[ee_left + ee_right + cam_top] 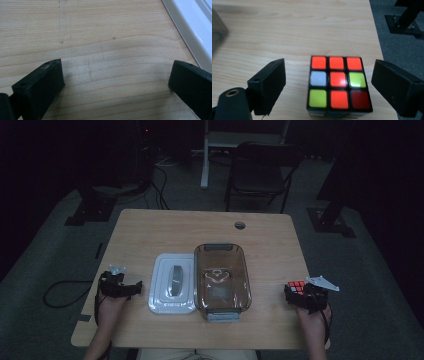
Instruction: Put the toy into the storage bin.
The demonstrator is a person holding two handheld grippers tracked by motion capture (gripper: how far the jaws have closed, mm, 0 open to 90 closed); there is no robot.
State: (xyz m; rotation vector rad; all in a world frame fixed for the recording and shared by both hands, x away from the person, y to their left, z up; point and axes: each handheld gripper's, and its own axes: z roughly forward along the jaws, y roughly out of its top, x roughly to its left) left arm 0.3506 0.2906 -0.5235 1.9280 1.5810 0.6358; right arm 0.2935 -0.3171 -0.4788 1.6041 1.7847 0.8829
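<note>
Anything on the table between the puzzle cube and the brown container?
No: in the high view, bare wooden table separates the multicoloured puzzle cube from the brown translucent plastic container.

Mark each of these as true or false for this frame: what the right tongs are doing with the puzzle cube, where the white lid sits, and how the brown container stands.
1. The right tongs are clamped on the puzzle cube. False: the jaws stand wide, with gaps on both sides of the cube.
2. The cube rests on the wooden table near its right edge. True.
3. The white lid sits on top of the brown container. False: it lies on the table beside it, at its left.
4. The left tongs are open over bare wood. True.
5. The cube's top face is mostly orange-red. True.
</note>
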